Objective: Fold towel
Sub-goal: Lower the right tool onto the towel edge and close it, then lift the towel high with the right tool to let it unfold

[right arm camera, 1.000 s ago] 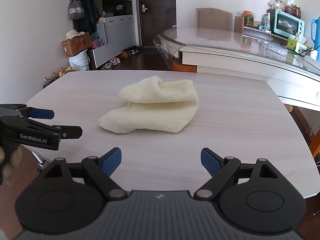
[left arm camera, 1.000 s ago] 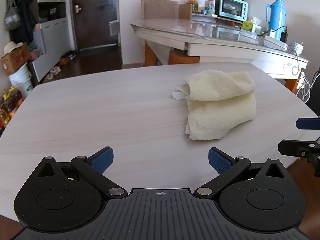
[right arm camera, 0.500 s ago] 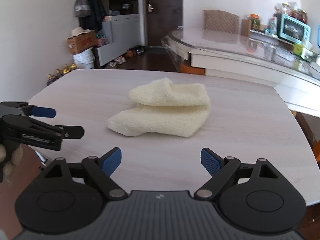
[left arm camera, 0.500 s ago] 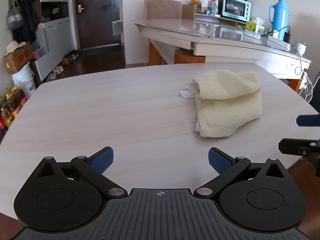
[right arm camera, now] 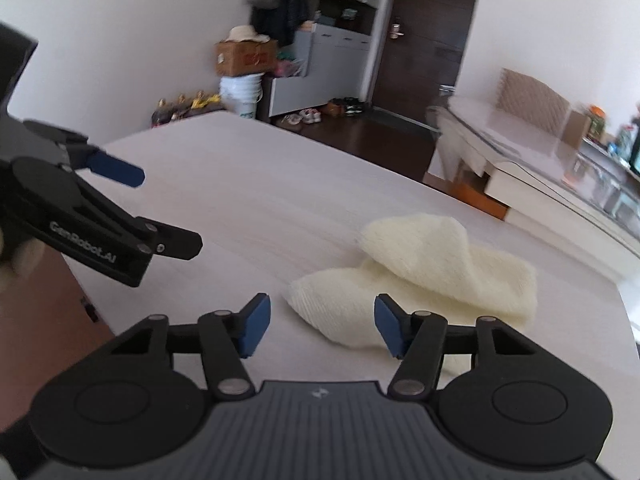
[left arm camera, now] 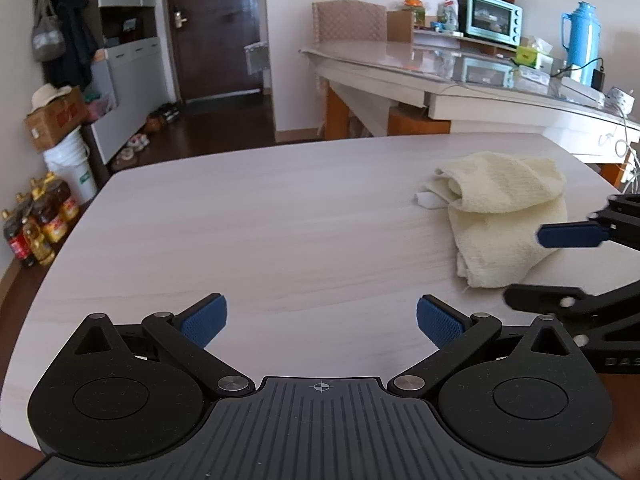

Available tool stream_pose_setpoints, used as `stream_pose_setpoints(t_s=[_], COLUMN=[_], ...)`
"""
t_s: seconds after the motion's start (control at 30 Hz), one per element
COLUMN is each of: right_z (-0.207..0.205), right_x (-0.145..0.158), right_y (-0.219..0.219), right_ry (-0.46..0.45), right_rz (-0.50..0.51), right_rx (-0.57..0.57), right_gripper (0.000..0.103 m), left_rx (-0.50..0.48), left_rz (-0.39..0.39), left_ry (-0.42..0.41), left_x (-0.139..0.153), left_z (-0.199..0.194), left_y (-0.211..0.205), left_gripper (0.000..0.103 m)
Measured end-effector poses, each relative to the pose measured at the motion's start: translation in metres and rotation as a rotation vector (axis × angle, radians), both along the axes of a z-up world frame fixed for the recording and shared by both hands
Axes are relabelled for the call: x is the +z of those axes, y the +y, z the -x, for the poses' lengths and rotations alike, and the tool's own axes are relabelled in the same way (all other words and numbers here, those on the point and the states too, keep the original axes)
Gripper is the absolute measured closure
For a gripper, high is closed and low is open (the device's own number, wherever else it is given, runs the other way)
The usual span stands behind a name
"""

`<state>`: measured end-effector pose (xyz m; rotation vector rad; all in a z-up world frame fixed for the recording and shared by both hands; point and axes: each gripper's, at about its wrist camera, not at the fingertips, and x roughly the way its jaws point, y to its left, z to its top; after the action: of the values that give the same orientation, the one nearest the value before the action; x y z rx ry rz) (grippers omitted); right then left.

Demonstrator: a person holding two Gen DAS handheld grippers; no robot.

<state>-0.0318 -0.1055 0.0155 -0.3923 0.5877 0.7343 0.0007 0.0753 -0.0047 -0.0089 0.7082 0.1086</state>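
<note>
A cream towel [left arm camera: 504, 216] lies crumpled and loosely doubled on the pale wood table [left arm camera: 280, 224]; it also shows in the right wrist view [right arm camera: 420, 272]. My left gripper [left arm camera: 322, 318] is open and empty over the table's near edge, left of the towel. My right gripper [right arm camera: 322, 326] is open, jaws narrower than before, with the towel's near left corner between and just beyond its fingertips. It enters the left wrist view from the right [left arm camera: 568, 264], beside the towel. The left gripper shows in the right wrist view [right arm camera: 132, 208].
A second table [left arm camera: 460, 80] with a toaster oven [left arm camera: 494, 20] and blue thermos [left arm camera: 580, 36] stands behind. Oil bottles [left arm camera: 36, 220], a bucket [left arm camera: 74, 164] and a box sit on the floor at left. A white tag [left arm camera: 428, 200] pokes out beside the towel.
My right gripper has moved forward and left to the towel's near corner, tilted, and narrowed its jaws. The left gripper has shifted slightly; the towel has not moved.
</note>
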Motion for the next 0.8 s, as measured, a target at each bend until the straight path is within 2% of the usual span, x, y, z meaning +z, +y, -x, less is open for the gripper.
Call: stream_pose_setpoints(t_s=[0.3,0.37,0.4,0.57,0.6,0.8], right_z=[0.001,0.003,0.004,0.012,0.013,0.008], right_x=[-0.015,-0.016,-0.016,-0.011,-0.010,0.006], right_y=[0.014,0.014,0.014,0.001,-0.002,-0.019], right_ry=[-0.038,-0.055,-0.064,-0.075,-0.078,-0.073], right_rz=[0.085,0.095,0.100,0.077,0.070,0.029], right_rx=[0.021,0.021,0.022,0.014,0.010,-0.021], right_gripper=[0.044,0.049,0.058,0.080,0.092,0.097], left_rx=[-0.006,-0.006,-0.007,-0.004,-0.005,-0.024], left_rz=[0.018,0.019,0.020,0.018,0.017,0.013], left_ry=[-0.003,0.000,0.003,0.012,0.013,0.018], left_x=[-0.001,-0.002,-0.002,-0.003,-0.003,-0.005], left_z=[-0.006,-0.008,-0.009,-0.011,-0.011,-0.014], left_y=[0.005,0.005,0.004,0.004,0.003,-0.005], left_gripper=[0.000,0.000,0.000,0.000,0.000,0.000])
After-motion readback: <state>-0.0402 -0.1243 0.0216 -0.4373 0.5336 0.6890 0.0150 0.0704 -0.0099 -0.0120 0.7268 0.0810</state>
